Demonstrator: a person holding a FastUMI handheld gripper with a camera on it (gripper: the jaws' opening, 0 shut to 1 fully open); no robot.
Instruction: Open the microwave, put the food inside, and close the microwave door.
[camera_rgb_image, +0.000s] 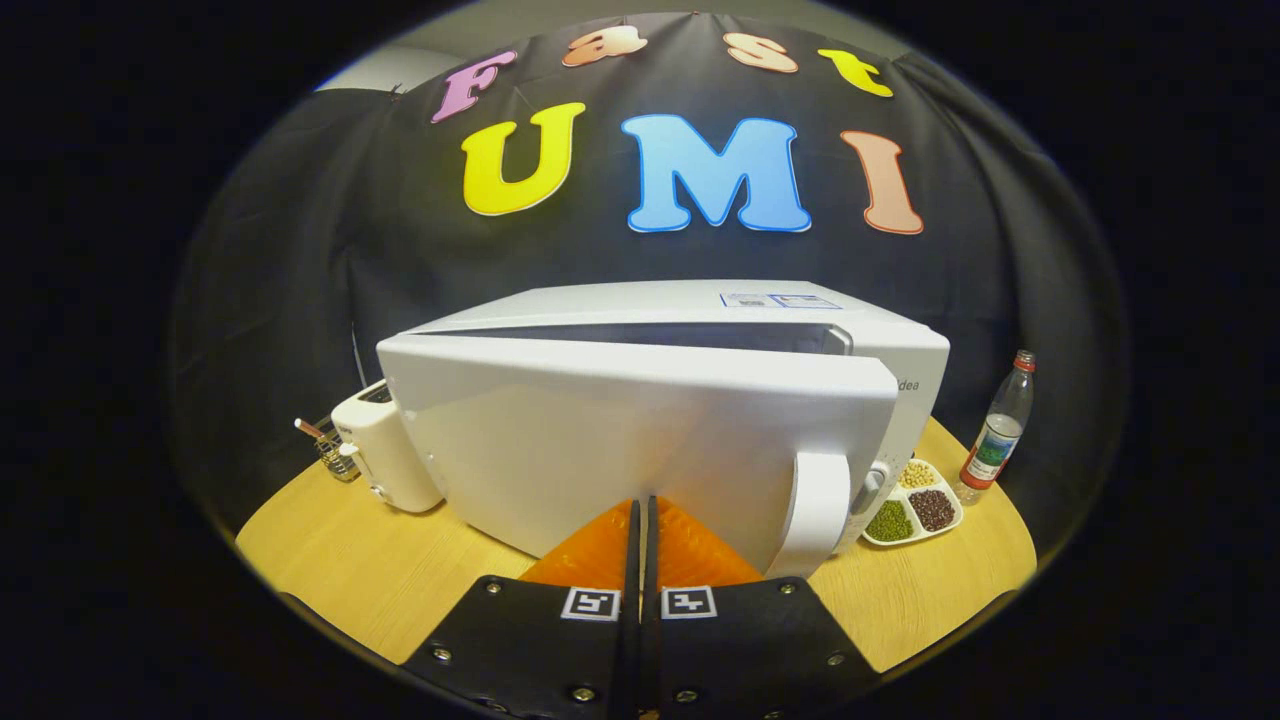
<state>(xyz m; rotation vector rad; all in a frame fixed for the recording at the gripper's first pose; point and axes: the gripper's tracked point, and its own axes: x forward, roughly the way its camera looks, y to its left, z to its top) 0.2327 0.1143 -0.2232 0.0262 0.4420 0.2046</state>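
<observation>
A hand-held gripper (641, 515) meets the front of a white microwave (700, 400) on a light wooden table (350, 570) inside the booth. Its two fingers stand pressed together with only a thin slit between them and nothing held; their tips sit against, or just short of, the lower middle of the microwave door (600, 450), and the view does not settle which. The door is not fully shut: a dark gap runs along its top edge between the door and the oven body, wider toward the right. A white vertical handle (820, 510) stands at the door's right end, just to the right of the fingers. Beyond the handle, a slice of the control panel with a knob (872, 487) shows on the oven's right side.

To the left of the microwave, close beside it, stands a white toaster (380, 450), and behind that a small wire basket (330, 450) holding a stick-like item. To the right, a white divided dish (915, 505) lies on the table with green, dark red and pale beans in separate compartments. Just beyond the dish stands a clear bottle (997, 430) with a red cap. The inside of the oven is hidden by the door, so whether food lies within cannot be told.
</observation>
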